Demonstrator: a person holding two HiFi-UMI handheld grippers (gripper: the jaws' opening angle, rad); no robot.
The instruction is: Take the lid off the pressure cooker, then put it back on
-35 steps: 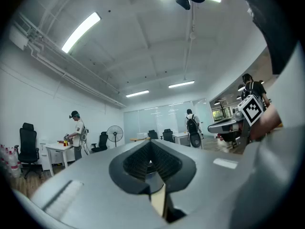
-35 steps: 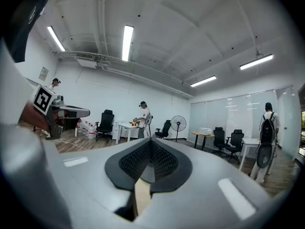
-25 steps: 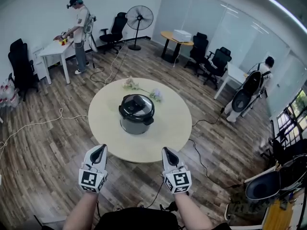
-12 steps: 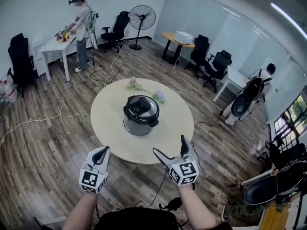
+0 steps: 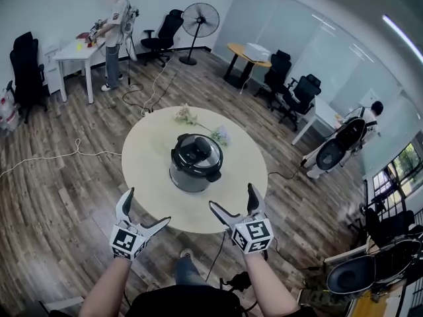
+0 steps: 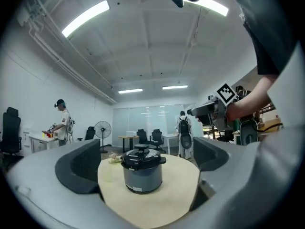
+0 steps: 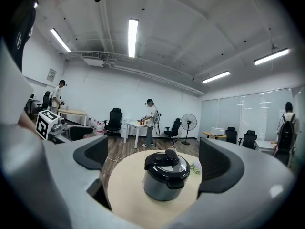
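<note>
A grey pressure cooker (image 5: 195, 165) with its black lid (image 5: 196, 149) in place stands in the middle of a round beige table (image 5: 151, 157). Both grippers hover short of the table's near edge, apart from the cooker. My left gripper (image 5: 145, 209) is at the lower left; its jaws are opening and have nothing between them. My right gripper (image 5: 232, 199) is at the lower right, open and empty. In the left gripper view the cooker (image 6: 142, 174) shows ahead between the spread fingers (image 6: 81, 168). The right gripper view shows the cooker (image 7: 165, 181) and lid (image 7: 167, 165) likewise.
Small flower sprigs (image 5: 188, 117) lie on the table behind the cooker. Cables (image 5: 59, 156) run over the wooden floor. A person (image 5: 114, 15) works at a white desk far left, another with a backpack (image 5: 344, 140) stands right. A fan (image 5: 200, 22) and office chairs line the back.
Both grippers went from shut to open, the right one first, the left one only now. Both moved forward toward the table edge, and the right gripper shifted right.
</note>
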